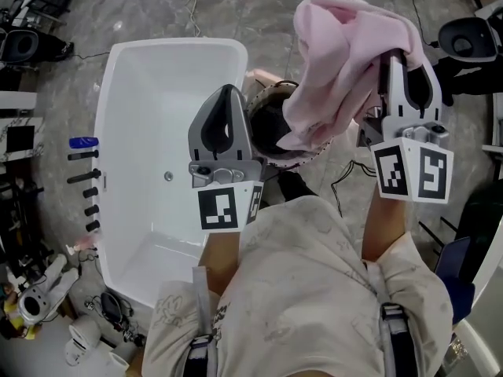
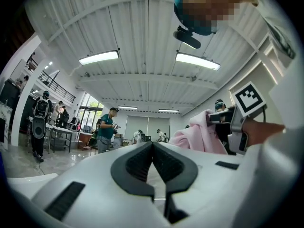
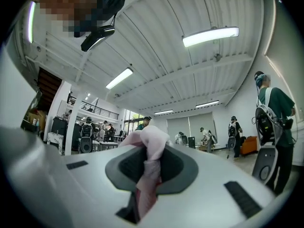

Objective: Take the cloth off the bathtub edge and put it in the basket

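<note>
A pink cloth (image 1: 338,53) hangs bunched from my right gripper (image 1: 395,57), which is shut on it and held up at the right, above and to the right of the basket. The cloth (image 3: 149,175) fills the slit between that gripper's pads (image 3: 172,164). The dark round basket (image 1: 269,134) stands on the floor by the right side of the white bathtub (image 1: 181,45), partly hidden behind the cloth and my left gripper (image 1: 228,93). My left gripper (image 2: 152,146) is shut with nothing in it; the pink cloth (image 2: 202,137) shows to its right.
Black tap fittings (image 1: 84,181) and a blue object (image 1: 82,142) line the tub's left side. Cables and gear lie on the floor at left. A black chair (image 1: 468,42) stands at the top right. Several people (image 2: 107,127) stand farther off in the hall.
</note>
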A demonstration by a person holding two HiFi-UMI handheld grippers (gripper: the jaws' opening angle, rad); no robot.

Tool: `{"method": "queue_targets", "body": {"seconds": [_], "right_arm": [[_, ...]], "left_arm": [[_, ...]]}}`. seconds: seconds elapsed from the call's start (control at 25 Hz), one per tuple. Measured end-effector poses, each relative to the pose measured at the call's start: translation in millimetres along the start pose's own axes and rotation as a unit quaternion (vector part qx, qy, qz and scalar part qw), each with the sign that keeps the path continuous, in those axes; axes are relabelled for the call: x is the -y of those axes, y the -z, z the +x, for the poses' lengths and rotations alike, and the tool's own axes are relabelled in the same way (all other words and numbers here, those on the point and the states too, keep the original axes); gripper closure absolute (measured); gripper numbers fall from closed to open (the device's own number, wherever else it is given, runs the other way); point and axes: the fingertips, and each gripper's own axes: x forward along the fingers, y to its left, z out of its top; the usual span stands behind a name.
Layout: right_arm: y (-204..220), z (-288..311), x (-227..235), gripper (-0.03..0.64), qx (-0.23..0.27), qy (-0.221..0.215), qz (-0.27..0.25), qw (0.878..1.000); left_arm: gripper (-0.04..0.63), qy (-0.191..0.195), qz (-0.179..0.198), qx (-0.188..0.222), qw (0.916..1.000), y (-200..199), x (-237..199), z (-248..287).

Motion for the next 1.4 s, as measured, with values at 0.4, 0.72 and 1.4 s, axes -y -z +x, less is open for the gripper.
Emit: {"method": "queue_targets", "body": {"seconds": [0.4, 0.72, 1.4], "right_arm": [[42.3, 2.8, 2.8, 0.584, -0.051, -0.035, 0.021, 0.998], [83.0, -6.0, -7.4, 0.584, -0.092, -0.063, 0.05, 0.992], [294.9, -49.5, -67.9, 0.584, -0.277, -0.095, 0.047, 0.955]], "left_arm": [[0.592, -0.006, 0.008, -0.012, 0.9999, 8.6, 9.4, 13.2], [0.592, -0.012, 0.01, -0.024, 0.9996, 19.2, 11.3, 14.8], [0.592, -0.038, 0.021, -0.075, 0.9963, 64.3, -9.2, 7.8]]}}
